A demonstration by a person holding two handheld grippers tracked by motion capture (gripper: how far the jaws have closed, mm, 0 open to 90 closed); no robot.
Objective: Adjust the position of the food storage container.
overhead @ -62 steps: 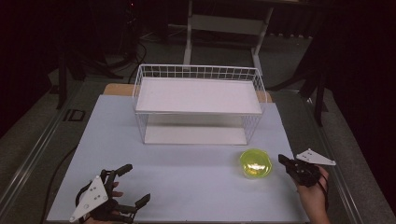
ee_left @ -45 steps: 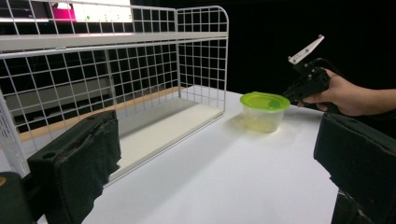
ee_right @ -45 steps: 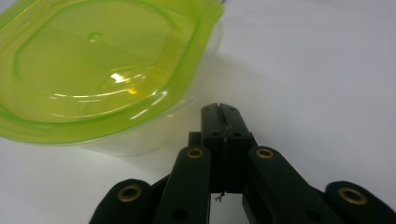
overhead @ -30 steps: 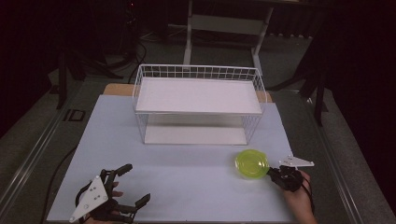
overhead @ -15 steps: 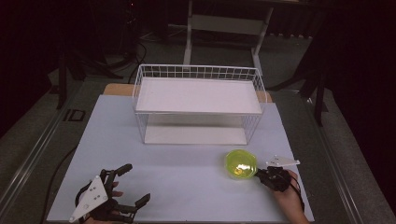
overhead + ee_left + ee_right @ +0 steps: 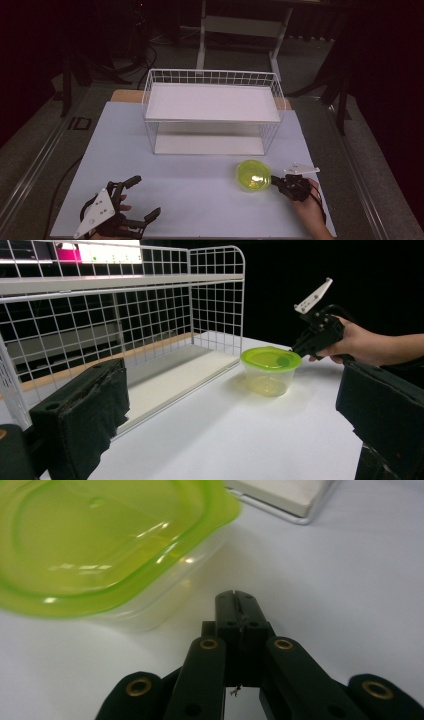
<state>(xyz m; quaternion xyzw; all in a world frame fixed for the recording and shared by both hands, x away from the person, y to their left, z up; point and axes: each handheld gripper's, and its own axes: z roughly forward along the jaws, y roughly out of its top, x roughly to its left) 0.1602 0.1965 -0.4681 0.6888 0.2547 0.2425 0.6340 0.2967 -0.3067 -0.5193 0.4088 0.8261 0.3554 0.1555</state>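
While the right gripper (image 6: 236, 596) has its fingers pressed together w/ nothing between, tips just short of the tub (image 6: 253, 175) (lid on, apart from the rack (image 6: 212, 75)), the left gripper (image 6: 142, 196) rests agape, so shelving looks undone.

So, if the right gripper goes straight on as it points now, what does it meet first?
Most likely the green-lidded container: the shut right gripper points at its clear side wall, just short of it.

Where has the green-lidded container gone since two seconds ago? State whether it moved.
Yes. The green-lidded container has slid left across the table, from beyond the wire rack's right corner to under it.
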